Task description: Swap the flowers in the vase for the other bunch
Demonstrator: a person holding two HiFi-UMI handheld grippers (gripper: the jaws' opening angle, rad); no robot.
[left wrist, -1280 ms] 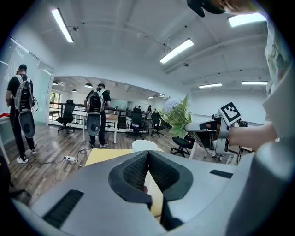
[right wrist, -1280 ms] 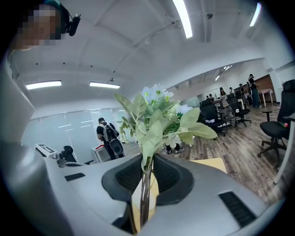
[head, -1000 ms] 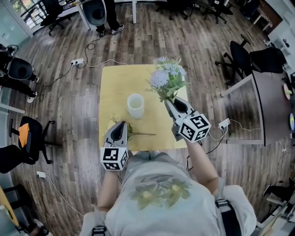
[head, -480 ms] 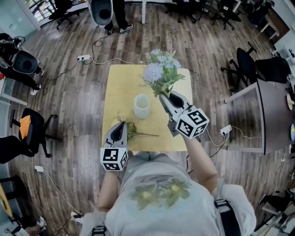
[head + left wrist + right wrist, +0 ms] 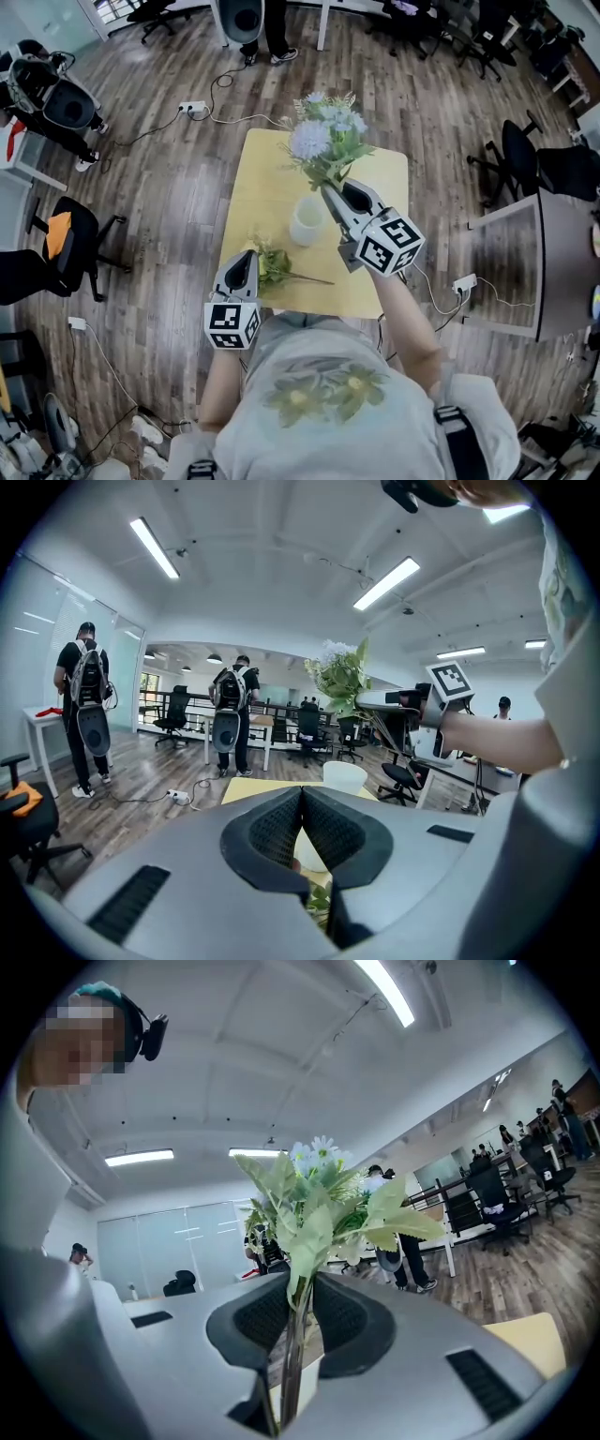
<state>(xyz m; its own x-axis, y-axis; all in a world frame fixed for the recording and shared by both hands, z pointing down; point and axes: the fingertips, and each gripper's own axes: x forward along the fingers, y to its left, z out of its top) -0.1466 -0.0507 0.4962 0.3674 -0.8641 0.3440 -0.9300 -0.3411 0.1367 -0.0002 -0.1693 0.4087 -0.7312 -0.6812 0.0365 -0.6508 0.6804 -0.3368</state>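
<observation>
In the head view a white vase (image 5: 307, 221) stands upright in the middle of the yellow table (image 5: 262, 187). My right gripper (image 5: 328, 190) is shut on the stems of a bunch of pale blue and white flowers (image 5: 323, 141), held in the air just above and behind the vase. The right gripper view shows the green stems (image 5: 298, 1321) pinched between its jaws (image 5: 302, 1283). A second, smaller green bunch (image 5: 274, 267) lies on the table near the front edge. My left gripper (image 5: 240, 259) hangs just left of it, shut and holding nothing (image 5: 302, 794).
Wooden floor lies all around the small table. A power strip with cables (image 5: 192, 106) is on the floor behind it, and office chairs (image 5: 66, 253) stand at the left. A dark desk (image 5: 525, 253) is at the right. People with backpacks (image 5: 230, 710) stand further back.
My right gripper has carried the blue and white bunch leftwards, from right of the vase to just above it. The left gripper has drawn off the green bunch, which now shows on the table.
</observation>
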